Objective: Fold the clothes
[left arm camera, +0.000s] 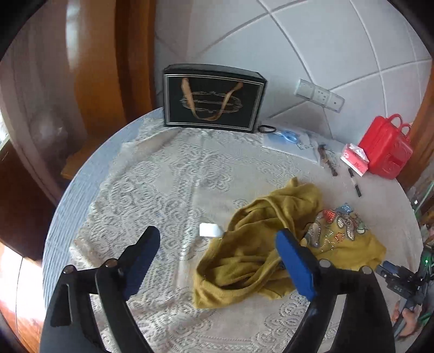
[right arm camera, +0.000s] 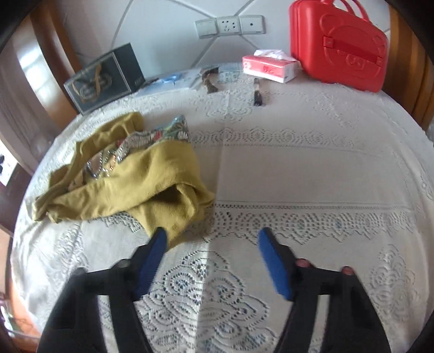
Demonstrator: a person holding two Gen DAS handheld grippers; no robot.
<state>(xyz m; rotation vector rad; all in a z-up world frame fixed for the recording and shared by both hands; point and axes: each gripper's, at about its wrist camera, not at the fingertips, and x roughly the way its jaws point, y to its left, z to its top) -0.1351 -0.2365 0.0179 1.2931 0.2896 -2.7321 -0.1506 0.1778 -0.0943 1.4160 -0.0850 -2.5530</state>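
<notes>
A crumpled mustard-yellow garment (left arm camera: 260, 244) with a beaded, colourful front patch (left arm camera: 336, 225) lies on the lace tablecloth (left arm camera: 168, 173). A white tag (left arm camera: 210, 230) sticks out at its left edge. My left gripper (left arm camera: 217, 239) is open and empty above the cloth, its right finger over the garment's middle. In the right wrist view the garment (right arm camera: 135, 179) lies to the left. My right gripper (right arm camera: 211, 236) is open and empty, its left fingertip just at the garment's near corner.
A black gift bag (left arm camera: 214, 97) stands at the table's back by the tiled wall. Blue scissors on papers (left arm camera: 290, 137), a tissue box (right arm camera: 271, 66), a red case (right arm camera: 339, 46), small dark pens (right arm camera: 257, 91) and wall sockets (right arm camera: 230, 25) sit at the back.
</notes>
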